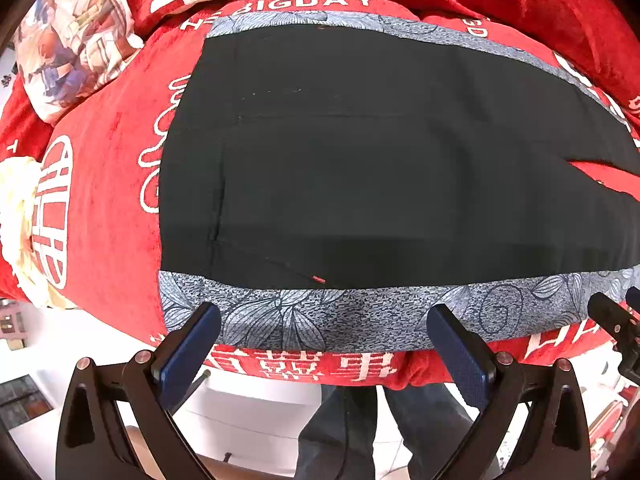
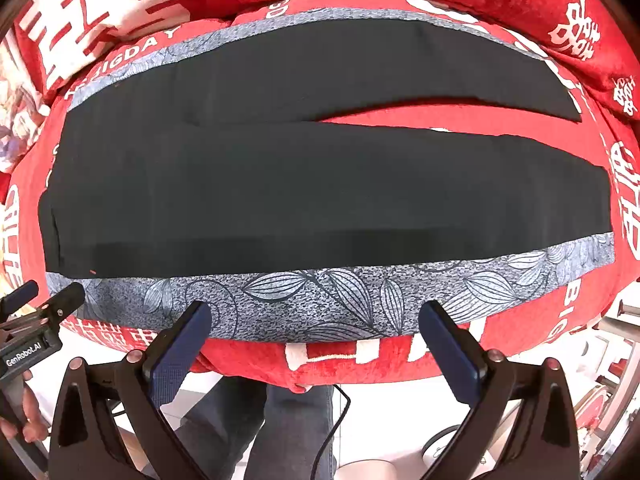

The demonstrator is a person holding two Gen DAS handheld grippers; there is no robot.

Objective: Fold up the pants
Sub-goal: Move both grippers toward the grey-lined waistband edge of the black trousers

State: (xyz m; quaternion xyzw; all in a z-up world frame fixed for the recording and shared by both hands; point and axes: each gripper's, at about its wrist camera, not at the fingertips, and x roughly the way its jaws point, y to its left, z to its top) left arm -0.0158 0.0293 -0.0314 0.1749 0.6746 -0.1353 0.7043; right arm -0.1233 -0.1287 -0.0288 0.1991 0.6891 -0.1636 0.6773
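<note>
Both pairs of fingers stand spread wide and hold nothing. The left gripper (image 1: 324, 336) hovers just off the near edge of the bed, its blue pads over the waist end of the pants (image 1: 360, 160). The right gripper (image 2: 316, 332) hovers beside it along the same edge, further toward the leg ends. Both sit right above the grey leaf-patterned side stripe (image 2: 320, 292) that runs down the nearer leg.

The black pants lie flat and full length on the red blanket (image 1: 108, 200), waist to the left, the two legs parted by a thin red wedge toward the right. Lying spread like this, each leg seam is easy to reach. The spread fingers at the near edge suggest a pinch on the near stripe, to carry that leg over onto the far one; no fold is made yet.
</note>
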